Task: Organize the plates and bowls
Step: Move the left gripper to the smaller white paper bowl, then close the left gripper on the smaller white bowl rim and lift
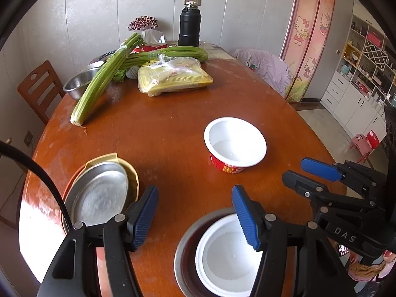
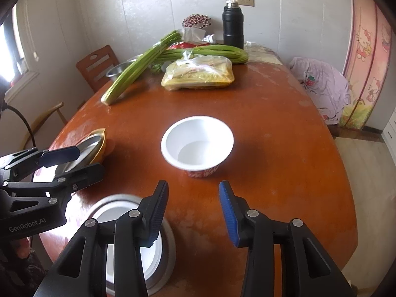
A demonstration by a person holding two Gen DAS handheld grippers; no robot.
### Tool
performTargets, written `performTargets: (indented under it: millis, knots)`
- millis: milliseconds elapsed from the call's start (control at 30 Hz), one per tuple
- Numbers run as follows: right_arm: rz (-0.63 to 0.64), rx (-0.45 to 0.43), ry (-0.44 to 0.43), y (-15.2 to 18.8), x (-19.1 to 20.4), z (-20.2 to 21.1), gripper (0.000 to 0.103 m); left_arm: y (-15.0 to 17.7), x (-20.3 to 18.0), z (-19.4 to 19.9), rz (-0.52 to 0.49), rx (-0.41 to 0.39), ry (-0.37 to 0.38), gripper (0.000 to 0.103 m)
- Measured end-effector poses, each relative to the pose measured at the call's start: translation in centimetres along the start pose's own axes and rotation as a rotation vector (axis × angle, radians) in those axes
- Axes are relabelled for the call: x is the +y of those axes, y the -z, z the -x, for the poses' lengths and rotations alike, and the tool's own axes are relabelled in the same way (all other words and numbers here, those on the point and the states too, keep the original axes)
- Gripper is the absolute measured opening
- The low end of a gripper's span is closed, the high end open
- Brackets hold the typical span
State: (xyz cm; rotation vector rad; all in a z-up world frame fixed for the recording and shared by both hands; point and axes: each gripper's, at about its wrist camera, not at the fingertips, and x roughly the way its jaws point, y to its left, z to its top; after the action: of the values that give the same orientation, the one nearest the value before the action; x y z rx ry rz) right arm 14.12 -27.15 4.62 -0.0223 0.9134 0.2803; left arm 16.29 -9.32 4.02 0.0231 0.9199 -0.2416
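Near edge: white bowl (image 1: 225, 259) nested in steel bowl (image 1: 182, 252), looks done. Left gripper (image 1: 195, 219) just above it, jaws apart, nothing between. Right gripper (image 2: 194, 212) alongside, jaws apart, empty too. Left side: steel plate (image 1: 99, 193) stacked on yellow plate (image 1: 132, 173), looks sorted. Mid-table: red bowl (image 2: 198, 143) alone, upright, well apart from stack; likely last piece to nest. Far end: celery (image 1: 99, 84), bag (image 1: 173, 79), flask (image 1: 189, 24), another steel basin (image 1: 79, 81) untouched.
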Motion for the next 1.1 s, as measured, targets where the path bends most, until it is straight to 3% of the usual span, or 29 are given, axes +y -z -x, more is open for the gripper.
performTargets:
  millis: [700, 1100]
  knots:
    - [-0.063, -0.042, 0.044, -5.8, -3.7, -1.8, 0.045, -7.3, -1.3, -3.3, -0.087, -0.012, -0.004, 0.062]
    - [-0.084, 0.039, 0.062, -5.8, -5.2, -5.6, 0.045, -8.4, -1.6, -8.1, -0.081, 0.079, 0.026, 0.062]
